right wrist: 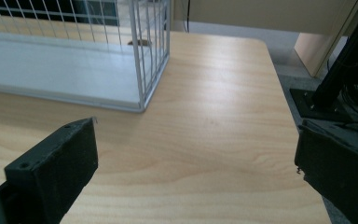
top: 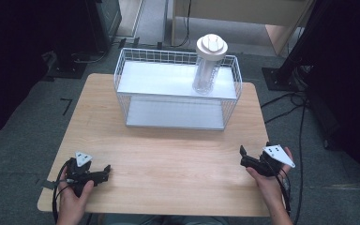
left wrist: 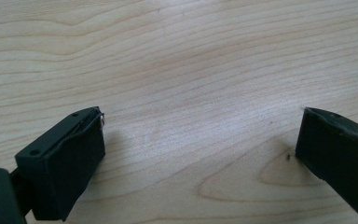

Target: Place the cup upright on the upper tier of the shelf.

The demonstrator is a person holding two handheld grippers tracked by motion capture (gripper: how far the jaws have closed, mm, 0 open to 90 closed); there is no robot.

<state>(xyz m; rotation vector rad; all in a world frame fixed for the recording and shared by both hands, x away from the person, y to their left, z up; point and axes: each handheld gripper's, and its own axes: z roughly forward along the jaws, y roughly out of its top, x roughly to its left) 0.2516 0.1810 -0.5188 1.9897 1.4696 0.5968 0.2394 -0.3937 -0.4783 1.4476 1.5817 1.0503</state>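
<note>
A white wire rack [top: 176, 89] with two shelves stands at the back middle of the wooden table [top: 168, 154]. On its upper shelf, at the right, a clear bottle with a wide white lid [top: 207, 65] stands upright. My left gripper [top: 104, 170] rests near the table's front left corner, open, with bare wood between its jaws [left wrist: 200, 135]. My right gripper [top: 243, 157] is held near the front right edge, open and holding nothing [right wrist: 196, 154]. The right gripper view looks past the rack's near right corner [right wrist: 142, 70].
Dark stands and cables [top: 290, 98] lie on the grey carpet right of the table. A light wooden cabinet [top: 243, 14] stands behind the rack. The table's right edge [right wrist: 284, 102] runs close to my right gripper.
</note>
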